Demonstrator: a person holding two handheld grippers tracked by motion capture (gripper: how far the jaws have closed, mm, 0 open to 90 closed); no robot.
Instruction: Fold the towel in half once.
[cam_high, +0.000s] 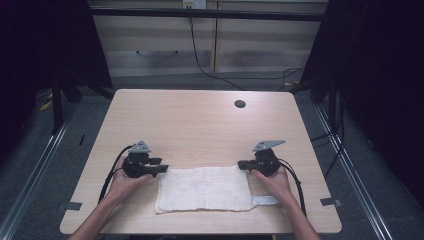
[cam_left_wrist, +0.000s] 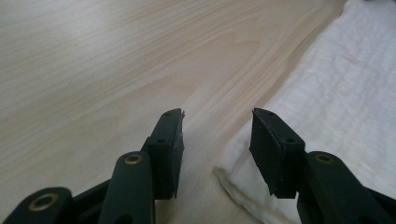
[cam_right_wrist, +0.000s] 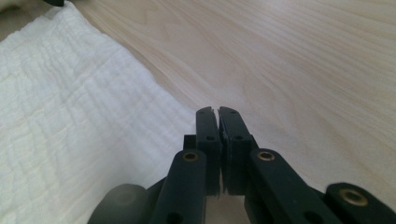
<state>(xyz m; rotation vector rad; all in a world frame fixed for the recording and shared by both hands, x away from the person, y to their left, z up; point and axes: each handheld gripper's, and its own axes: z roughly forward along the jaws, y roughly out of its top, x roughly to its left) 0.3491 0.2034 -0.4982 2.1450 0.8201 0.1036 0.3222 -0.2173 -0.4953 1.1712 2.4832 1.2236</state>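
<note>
- The white towel (cam_high: 204, 189) lies folded into a flat rectangle at the near middle of the table (cam_high: 200, 120); judging by that, folding is under way and at least one more fold looks left to you.
- Your left gripper (cam_high: 161, 169) sits at the towel's left far corner, jaws apart, one over the cloth edge, nothing held.
- Your right gripper (cam_high: 242, 164) is at the towel's right far corner, jaws pressed together; whether cloth is pinched, I cannot tell.
- No containers here.
</note>
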